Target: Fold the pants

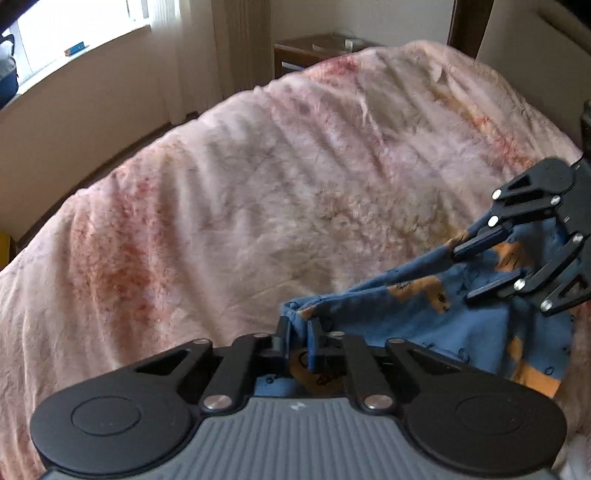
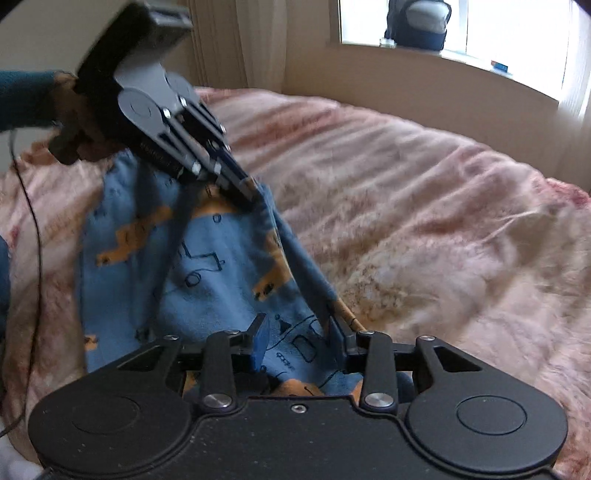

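- Blanket past the pants is wide open, loads of room to swing through.
- Both grippers sit close over the pants, so it's cramped there.
- Cable trails along the near side.

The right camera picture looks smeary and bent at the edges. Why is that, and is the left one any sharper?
Right wrist view: the other claw and the pants are motion-blurred, and the window is blown out white. Left wrist view: somewhat crisper, though the blanket is soft. Both views: the fisheye lens curves the walls.
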{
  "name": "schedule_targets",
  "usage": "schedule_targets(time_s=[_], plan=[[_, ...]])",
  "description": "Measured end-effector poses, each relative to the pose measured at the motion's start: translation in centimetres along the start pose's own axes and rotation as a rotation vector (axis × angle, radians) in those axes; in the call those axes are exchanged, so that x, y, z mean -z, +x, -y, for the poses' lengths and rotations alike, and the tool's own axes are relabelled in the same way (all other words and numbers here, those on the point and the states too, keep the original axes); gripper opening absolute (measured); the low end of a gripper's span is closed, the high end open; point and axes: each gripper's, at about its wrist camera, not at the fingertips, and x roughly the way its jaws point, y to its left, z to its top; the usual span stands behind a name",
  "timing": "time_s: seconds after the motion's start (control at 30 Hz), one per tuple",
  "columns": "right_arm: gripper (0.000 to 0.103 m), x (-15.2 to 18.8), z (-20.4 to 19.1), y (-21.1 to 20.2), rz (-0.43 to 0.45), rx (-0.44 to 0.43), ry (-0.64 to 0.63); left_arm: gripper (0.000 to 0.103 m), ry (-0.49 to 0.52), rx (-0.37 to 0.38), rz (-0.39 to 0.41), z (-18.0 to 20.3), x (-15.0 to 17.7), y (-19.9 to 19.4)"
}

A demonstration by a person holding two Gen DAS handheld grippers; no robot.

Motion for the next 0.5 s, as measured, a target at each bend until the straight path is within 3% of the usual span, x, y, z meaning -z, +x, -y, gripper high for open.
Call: schedule_targets(time_s=[0.07,0.17,0.37,0.5], plan=[[0.034,-0.1,-0.1,0.2,-0.009,0.014,0.002,0.006,0.003,-0.011,0.046,0.0,0.2,-1.2],[0.005,-0.1,-0.5,-0.1,-0.002,0.052,0.002,0.006,0.006,-0.031,0.107,0.5,0.5,-2.8],[0.002,-1.0,-1.4,-1.8,0.093,0.175,-0.043,0.006,0.003,-0.093,0.189,1.1,0.7,-4.3],[0.003,-1.5,-1.2,-0.7,0.081,0.225,-0.063,0.007,-0.083,-0.096,0.168,0.1,0.7,-2.3]])
